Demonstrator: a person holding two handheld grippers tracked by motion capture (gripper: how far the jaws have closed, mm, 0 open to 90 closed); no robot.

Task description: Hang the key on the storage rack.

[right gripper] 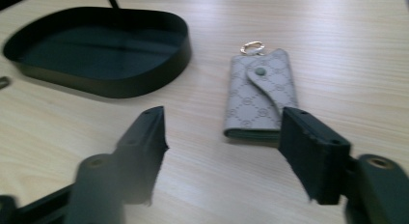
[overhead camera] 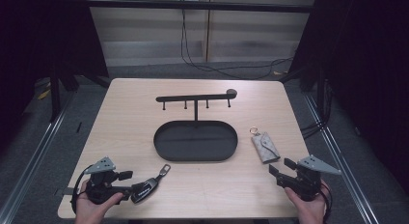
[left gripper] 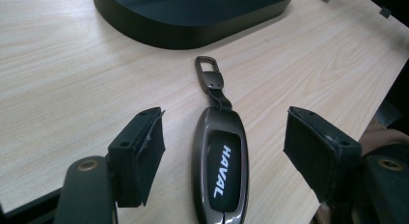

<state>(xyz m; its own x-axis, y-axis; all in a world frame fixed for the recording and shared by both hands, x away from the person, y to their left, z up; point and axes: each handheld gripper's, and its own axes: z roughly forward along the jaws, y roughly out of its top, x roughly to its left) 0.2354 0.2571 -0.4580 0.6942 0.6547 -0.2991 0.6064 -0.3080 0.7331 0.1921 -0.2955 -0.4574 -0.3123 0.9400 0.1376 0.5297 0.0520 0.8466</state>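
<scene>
Two grippers by two key things on the counter point(overhead camera: 120, 118).
The left gripper point(left gripper: 224, 137) has jaws spread around the car key point(left gripper: 219, 171). The right gripper point(right gripper: 224, 139) has jaws spread near the key pouch point(right gripper: 260, 96).

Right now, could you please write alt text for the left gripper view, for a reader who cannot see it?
A dark car key fob marked HAVAL lies on the wooden table between the open jaws of the left gripper, untouched by either pad. Its metal clip points toward a black oval tray behind it.
</scene>
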